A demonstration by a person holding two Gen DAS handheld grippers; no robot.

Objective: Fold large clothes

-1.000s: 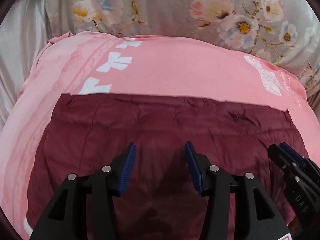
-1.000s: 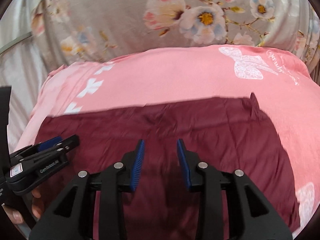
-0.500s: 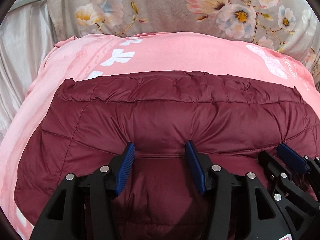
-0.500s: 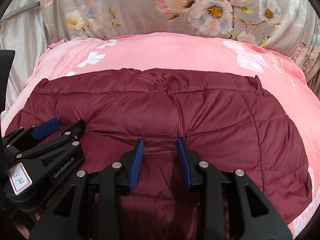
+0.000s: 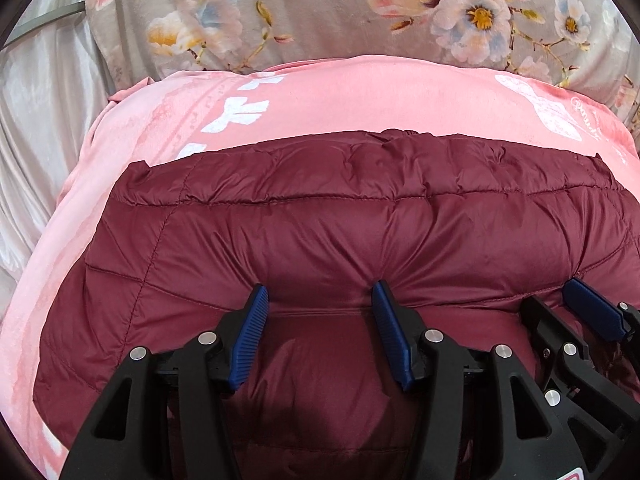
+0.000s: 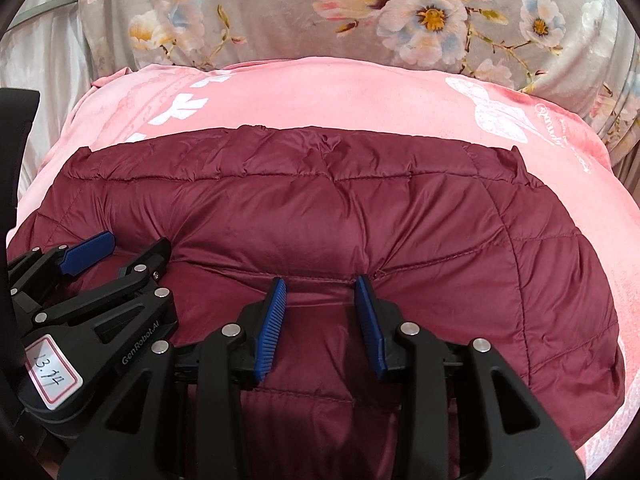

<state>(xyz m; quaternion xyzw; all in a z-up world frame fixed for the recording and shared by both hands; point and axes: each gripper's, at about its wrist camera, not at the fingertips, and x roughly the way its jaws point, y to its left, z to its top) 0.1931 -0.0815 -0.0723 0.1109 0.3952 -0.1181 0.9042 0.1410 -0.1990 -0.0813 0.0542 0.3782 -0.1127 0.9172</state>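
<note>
jacket [image 5: 320,232] near edge hidden behind grippers

Jacket [image 5: 320,232] on blanket [image 5: 360,96], pillow [image 5: 320,8] behind, grippers side-by-side.

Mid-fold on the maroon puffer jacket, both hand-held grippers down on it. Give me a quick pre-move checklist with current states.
1. Left hand-held gripper open: ok, jaws spread, nothing pinched.
2. Right hand-held gripper open: ok, jaws apart over the fabric.
3. Maroon puffer jacket folded over itself: ok, an upper layer's edge lies at both sets of fingertips.
4. Jacket fully on the pink blanket: far edge ok; near edge cannot tell, hidden by the grippers.
5. Far hem straight: not ok, slightly puckered near the middle.
6. Grippers apart from each other: ok, side by side, not touching.
</note>
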